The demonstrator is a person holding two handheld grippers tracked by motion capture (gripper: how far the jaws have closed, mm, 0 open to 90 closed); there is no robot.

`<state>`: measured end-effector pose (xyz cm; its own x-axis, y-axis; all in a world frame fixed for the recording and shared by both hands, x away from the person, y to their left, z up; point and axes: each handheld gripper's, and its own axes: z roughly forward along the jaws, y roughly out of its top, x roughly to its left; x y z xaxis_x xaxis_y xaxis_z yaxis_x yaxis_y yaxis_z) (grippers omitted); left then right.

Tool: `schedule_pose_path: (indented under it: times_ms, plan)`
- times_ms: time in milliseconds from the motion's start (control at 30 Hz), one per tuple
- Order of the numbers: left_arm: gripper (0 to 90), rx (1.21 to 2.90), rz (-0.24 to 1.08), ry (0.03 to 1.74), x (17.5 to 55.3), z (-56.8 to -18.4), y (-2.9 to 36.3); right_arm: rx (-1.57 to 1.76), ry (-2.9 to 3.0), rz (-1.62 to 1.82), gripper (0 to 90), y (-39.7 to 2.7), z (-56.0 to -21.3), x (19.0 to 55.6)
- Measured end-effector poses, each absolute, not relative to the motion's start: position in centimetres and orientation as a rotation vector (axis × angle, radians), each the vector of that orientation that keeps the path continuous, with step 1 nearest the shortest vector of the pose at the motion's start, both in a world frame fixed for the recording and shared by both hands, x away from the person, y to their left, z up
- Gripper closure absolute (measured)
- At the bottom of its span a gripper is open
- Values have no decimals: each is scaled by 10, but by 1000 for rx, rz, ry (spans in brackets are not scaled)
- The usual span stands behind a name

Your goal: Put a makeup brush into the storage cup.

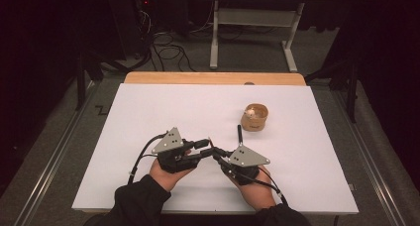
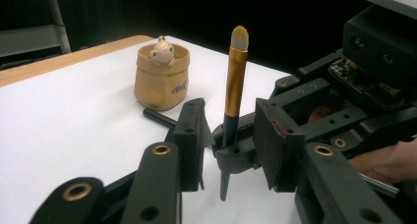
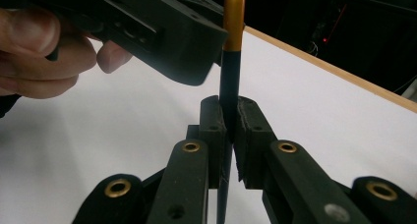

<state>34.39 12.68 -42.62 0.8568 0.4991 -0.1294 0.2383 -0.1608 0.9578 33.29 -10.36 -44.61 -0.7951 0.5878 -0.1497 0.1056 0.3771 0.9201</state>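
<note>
A make-up brush (image 2: 235,81) with a gold ferrule, pale tip and black handle stands upright above the white table. My right gripper (image 3: 230,130) is shut on its black handle (image 3: 229,86), tip end up. My left gripper (image 2: 231,145) is open, its jaws standing either side of the brush without pressing on it. In the high view the two grippers meet near the table's front middle, the left gripper (image 1: 205,149) beside the right gripper (image 1: 219,155).
A tan pouch-shaped pot (image 1: 254,117) with a small figure in it (image 2: 162,51) stands to the right of the middle. A black stick (image 1: 239,133) lies between the pot and the grippers. White board (image 1: 148,112) covers the wooden table.
</note>
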Motion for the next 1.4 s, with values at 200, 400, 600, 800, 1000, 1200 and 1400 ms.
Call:
schedule_pose_path:
  times_ms: [200,400,600,800,1000,1200,1400]
  plan:
    - [572,1746,271,583,345,-425,134,611,2176,1413,848,-107,-445,334]
    - [489,1753,312,606,347,-426,141,624,2167,1414,848,-110,-444,335]
    - [414,1749,352,635,349,-427,152,639,2156,1411,848,-115,-443,336]
    - [373,1721,376,673,351,-428,168,657,2143,1409,848,-121,-442,338]
    - [346,1719,399,711,354,-432,181,670,2128,1408,848,-126,-440,339]
    - [315,1712,421,724,354,-435,191,687,2107,1410,848,-132,-438,341]
    - [274,1706,444,752,355,-438,202,710,2084,1412,848,-141,-435,343]
